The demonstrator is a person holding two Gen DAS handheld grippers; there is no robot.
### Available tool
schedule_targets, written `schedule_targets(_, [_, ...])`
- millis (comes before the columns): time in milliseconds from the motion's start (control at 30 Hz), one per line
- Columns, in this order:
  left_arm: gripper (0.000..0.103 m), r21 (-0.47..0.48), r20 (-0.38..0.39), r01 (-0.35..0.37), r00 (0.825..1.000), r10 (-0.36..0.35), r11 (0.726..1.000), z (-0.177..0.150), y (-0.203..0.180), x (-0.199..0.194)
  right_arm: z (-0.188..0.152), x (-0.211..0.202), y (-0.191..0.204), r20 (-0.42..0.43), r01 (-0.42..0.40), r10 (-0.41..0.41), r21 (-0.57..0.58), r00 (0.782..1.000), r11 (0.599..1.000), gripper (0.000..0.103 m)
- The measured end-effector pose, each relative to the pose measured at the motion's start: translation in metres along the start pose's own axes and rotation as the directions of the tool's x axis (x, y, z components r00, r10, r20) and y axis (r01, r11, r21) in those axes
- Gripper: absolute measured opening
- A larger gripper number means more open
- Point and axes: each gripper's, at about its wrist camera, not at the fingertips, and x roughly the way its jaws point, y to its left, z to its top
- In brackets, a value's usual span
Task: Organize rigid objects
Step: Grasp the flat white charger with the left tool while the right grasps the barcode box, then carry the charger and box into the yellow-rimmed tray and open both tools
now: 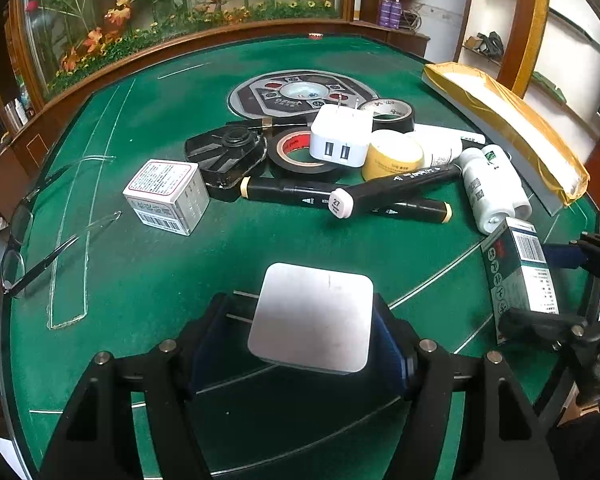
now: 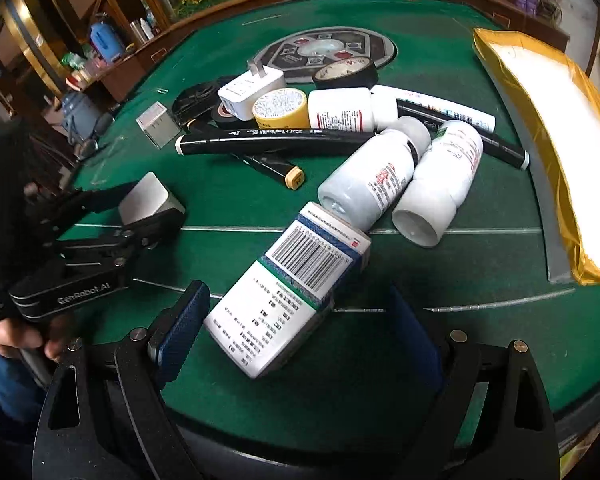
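My left gripper (image 1: pixel 300 320) is shut on a white plug charger (image 1: pixel 312 316), its prongs pointing left, held over the green table (image 1: pixel 160 264). It also shows in the right wrist view (image 2: pixel 148 200). My right gripper (image 2: pixel 296 320) is open around a white, blue and green medicine box (image 2: pixel 292 288) that lies on the table; the pads stand apart from it. The box also shows in the left wrist view (image 1: pixel 520 276). A pile lies beyond: two white bottles (image 2: pixel 380 180), black markers (image 2: pixel 276 140), tape rolls (image 1: pixel 300 152), a second charger (image 1: pixel 340 136).
A small white box (image 1: pixel 166 196) and a black case (image 1: pixel 228 156) lie left of the pile. Glasses (image 1: pixel 40 240) sit at the table's left edge. A yellow-wrapped parcel (image 2: pixel 548 128) lies along the right edge. A round panel (image 1: pixel 300 92) is set in the table's centre.
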Motion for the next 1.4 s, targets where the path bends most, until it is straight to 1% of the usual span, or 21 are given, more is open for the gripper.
schedule_targets(67, [0.069,-0.001,0.0,0.006,1.0,-0.006,1.0,-0.001,0.001,0.0,-0.001,-0.001,-0.001,0.015,0.021,-0.021,-0.025,1.0,0.999,0.063])
schedule_targets(167, [0.07,0.002,0.001,0.005,1.0,-0.005,1.0,-0.003,0.001,-0.001,0.0,-0.006,-0.012,-0.006,-0.009,0.009,-0.023,1.0,1.0,0.056])
schedule_targets(233, [0.07,0.001,0.001,0.006,1.0,-0.006,1.0,-0.003,0.001,0.0,-0.003,-0.009,-0.016,-0.025,0.019,-0.021,-0.057,0.999,0.998,0.056])
schedule_targets(333, [0.072,0.0,0.0,0.003,1.0,-0.003,1.0,-0.003,0.001,0.0,-0.006,-0.013,-0.02,-0.045,0.029,-0.033,-0.085,0.998,0.996,0.056])
schedule_targets(433, [0.075,-0.005,-0.003,-0.001,1.0,0.001,1.0,-0.004,0.001,0.0,-0.008,-0.021,-0.022,-0.029,0.054,-0.058,-0.11,0.998,0.992,0.056])
schedule_targets(500, [0.075,-0.002,-0.002,0.0,1.0,0.0,1.0,-0.005,0.0,-0.001,-0.006,-0.024,-0.023,-0.02,0.062,-0.064,-0.101,0.998,0.993,0.056])
schedule_targets(567, [0.068,0.007,0.005,0.01,1.0,-0.01,1.0,-0.005,-0.001,-0.003,-0.004,-0.025,-0.024,-0.016,0.045,-0.047,-0.085,0.999,0.995,0.056])
schedule_targets(667, [0.068,0.024,0.009,-0.002,1.0,0.002,1.0,-0.006,-0.004,-0.003,-0.001,-0.017,-0.026,-0.014,0.047,-0.048,-0.055,0.999,0.997,0.056])
schedule_targets(700, [0.068,0.026,0.01,-0.005,1.0,0.005,1.0,-0.007,-0.004,-0.004,-0.001,-0.014,-0.028,-0.016,0.037,-0.038,-0.04,0.999,0.999,0.049])
schedule_targets(733, [0.068,0.027,0.008,-0.005,1.0,0.005,1.0,-0.007,-0.005,-0.005,-0.001,-0.012,-0.031,-0.013,0.027,-0.027,-0.027,1.0,0.999,0.039])
schedule_targets(767, [0.068,0.029,0.008,-0.003,1.0,0.003,1.0,-0.008,-0.005,-0.006,-0.001,-0.011,-0.032,-0.016,0.026,-0.026,-0.021,1.0,0.999,0.035])
schedule_targets(833, [0.068,0.032,0.009,0.006,1.0,-0.006,0.999,-0.009,-0.005,-0.008,-0.002,-0.015,-0.034,-0.001,0.018,-0.018,-0.015,1.0,1.0,0.034])
schedule_targets(967, [0.068,0.02,0.018,0.037,0.999,-0.038,0.999,-0.009,-0.007,-0.013,-0.003,-0.027,-0.036,0.039,-0.025,0.026,-0.015,0.999,1.0,0.034])
schedule_targets(1133, [0.068,0.017,0.045,0.077,0.996,-0.078,0.997,0.0,-0.016,-0.021,-0.001,-0.044,-0.04,0.105,-0.086,0.087,-0.014,0.991,0.996,0.035])
schedule_targets(1267, [0.068,0.041,0.073,0.103,0.992,-0.106,0.994,0.01,-0.033,-0.028,-0.004,-0.048,-0.049,0.132,-0.105,0.103,0.009,0.986,0.994,0.035])
schedule_targets(1400, [0.068,0.074,0.084,0.152,0.984,-0.158,0.986,0.024,-0.056,-0.03,-0.006,-0.049,-0.062,0.149,-0.124,0.116,0.044,0.982,0.991,0.035])
